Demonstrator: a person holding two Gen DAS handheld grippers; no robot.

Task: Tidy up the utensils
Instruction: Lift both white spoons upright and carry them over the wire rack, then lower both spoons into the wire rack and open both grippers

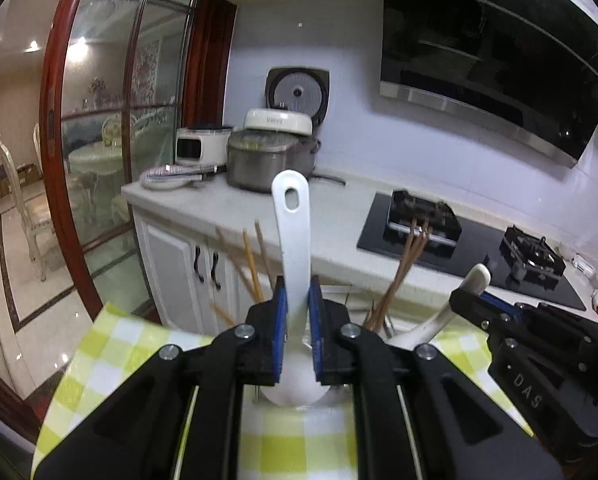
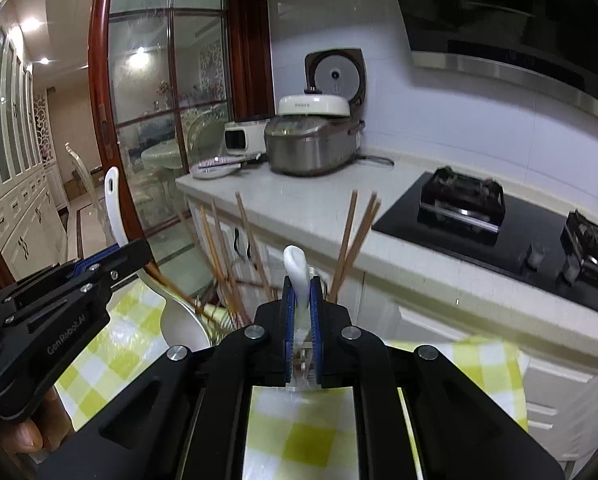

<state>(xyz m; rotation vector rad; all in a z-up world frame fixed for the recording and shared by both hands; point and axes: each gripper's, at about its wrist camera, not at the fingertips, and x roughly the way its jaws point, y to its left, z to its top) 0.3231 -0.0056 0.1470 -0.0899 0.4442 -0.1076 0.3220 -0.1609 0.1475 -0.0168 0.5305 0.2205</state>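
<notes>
Kitchen backdrop, checked tablecloth (image 1: pixel 111 344) below. Left gripper (image 1: pixel 297 312) clamped on white rice paddle (image 1: pixel 293 216), handle up; right gripper (image 2: pixel 301 308) clamped on ceramic spoon (image 2: pixel 297 268), both above chopstick holder (image 2: pixel 215 312), probably for slotting in upright.

A home kitchen — gas hob (image 1: pixel 423 222) under a black range hood (image 1: pixel 495 48), rice cooker (image 2: pixel 313 146) on the bench (image 2: pixel 299 196), dining chairs (image 1: pixel 23 200) beyond.
</notes>
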